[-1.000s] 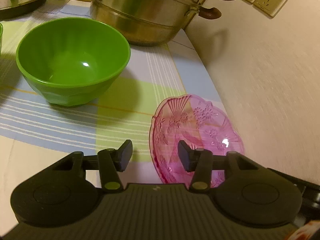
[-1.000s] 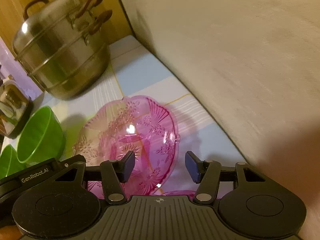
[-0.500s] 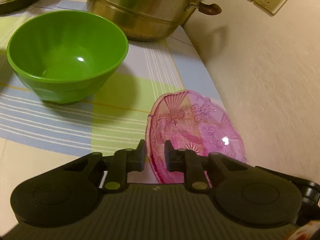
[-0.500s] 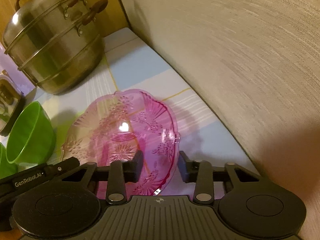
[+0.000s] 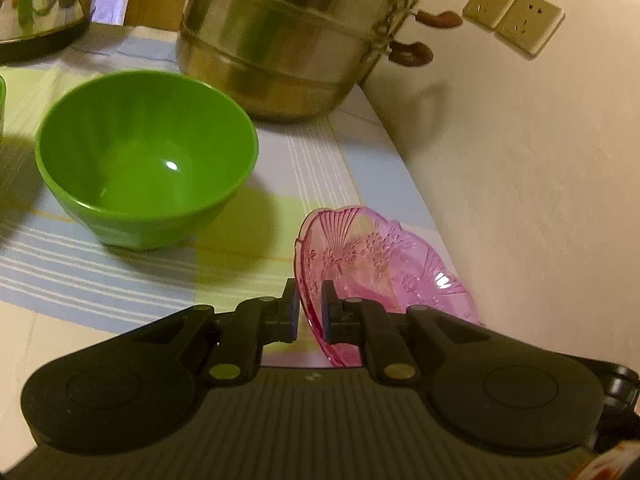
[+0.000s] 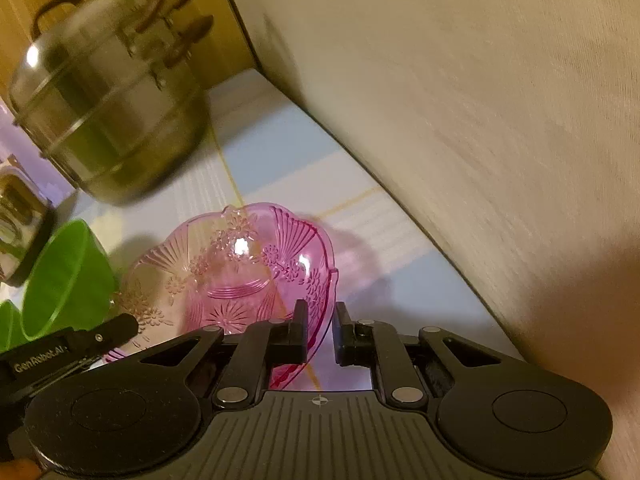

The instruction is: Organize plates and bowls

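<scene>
Pinching the near rim of a pink glass dish (image 5: 372,268), the left hand-held gripper (image 5: 310,312) has one finger inside the bowl of the dish and one outside. The dish is tilted up on edge, close to the surface's right edge where it meets the wall (image 5: 540,180). The right hand-held gripper (image 6: 322,330) clamps the rim of a second pink glass dish (image 6: 236,276) the same way, also beside the wall. A green bowl (image 5: 148,156) stands upright to the left on the striped tablecloth (image 5: 100,272), and a sliver of a second green bowl (image 6: 6,328) shows further left. A tall steel steamer pot (image 5: 288,32) with brown handles stands behind it at the surface's back corner. Two wall sockets (image 5: 514,16) sit above. "GenRobot.AI" is printed on the left hand-held gripper's side, seen from the right wrist view.
</scene>
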The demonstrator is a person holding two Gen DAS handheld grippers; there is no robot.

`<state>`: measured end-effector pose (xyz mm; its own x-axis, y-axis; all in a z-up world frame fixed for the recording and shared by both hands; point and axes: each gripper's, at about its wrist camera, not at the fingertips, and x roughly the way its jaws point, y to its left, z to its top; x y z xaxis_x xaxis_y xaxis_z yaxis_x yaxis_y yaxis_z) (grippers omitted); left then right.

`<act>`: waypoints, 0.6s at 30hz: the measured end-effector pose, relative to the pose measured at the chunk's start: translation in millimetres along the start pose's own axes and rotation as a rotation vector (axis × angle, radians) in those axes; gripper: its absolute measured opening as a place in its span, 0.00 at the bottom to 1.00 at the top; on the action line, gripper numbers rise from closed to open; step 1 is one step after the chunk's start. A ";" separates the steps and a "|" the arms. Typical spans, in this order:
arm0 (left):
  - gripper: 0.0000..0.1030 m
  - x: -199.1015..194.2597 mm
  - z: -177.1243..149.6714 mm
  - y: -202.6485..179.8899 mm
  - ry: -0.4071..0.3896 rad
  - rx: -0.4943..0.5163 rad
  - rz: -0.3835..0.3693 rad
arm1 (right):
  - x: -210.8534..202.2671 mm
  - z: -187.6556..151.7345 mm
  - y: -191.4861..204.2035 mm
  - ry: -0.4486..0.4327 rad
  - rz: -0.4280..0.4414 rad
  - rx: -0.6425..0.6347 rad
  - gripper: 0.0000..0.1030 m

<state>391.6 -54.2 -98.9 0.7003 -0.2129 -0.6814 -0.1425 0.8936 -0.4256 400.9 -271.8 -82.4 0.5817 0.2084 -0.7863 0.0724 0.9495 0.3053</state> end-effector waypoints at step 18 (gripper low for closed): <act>0.09 -67.8 3.3 -23.9 -0.053 0.124 -0.071 | -73.2 -5.5 15.9 -0.126 0.013 -0.028 0.11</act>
<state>349.9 -59.8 -40.5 0.7416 -0.2590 -0.6188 -0.0059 0.9199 -0.3921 355.0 -270.8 -22.9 0.6801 0.1912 -0.7078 0.0428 0.9534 0.2986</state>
